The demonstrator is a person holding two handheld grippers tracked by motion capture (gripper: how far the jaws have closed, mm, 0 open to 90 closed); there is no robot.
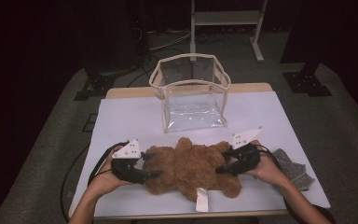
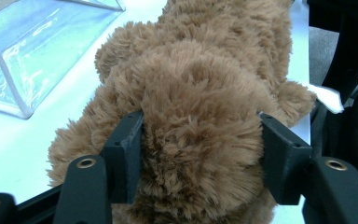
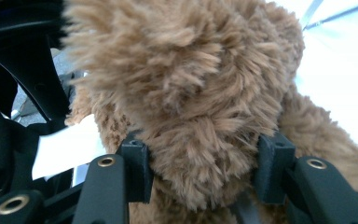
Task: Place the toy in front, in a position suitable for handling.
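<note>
- The brown plush teddy bear [image 1: 191,168] lies flat on the white table top [image 1: 121,121], near the person's edge and in front of the clear plastic bag with the cream-coloured trim [image 1: 191,93]; the bag stands upright with its mouth open, just behind the bear but apart from it — judged to be the place the bear is meant for.
- The left gripper [image 1: 150,165] comes in at the bear's left end; in the left gripper view its black jaws sit half-wide on either side of a rounded lobe of the bear [image 2: 200,130], pressed into the fur; judged a hold on the bear.
- The right gripper [image 1: 223,164] takes the opposite end; in the right gripper view its jaws bracket another lobe [image 3: 200,116] in the same way, pile bulging over them.
- A grip at each end is judged to suit a soft, floppy load — one hold alone would let it sag.
- Appearance: thick, shaggy, tan-brown pile; a white fabric label [image 1: 201,199] hangs from its near side towards the table edge; no face can be made out.
- A grey felt piece [image 1: 293,168] lies at the right, untouched.
</note>
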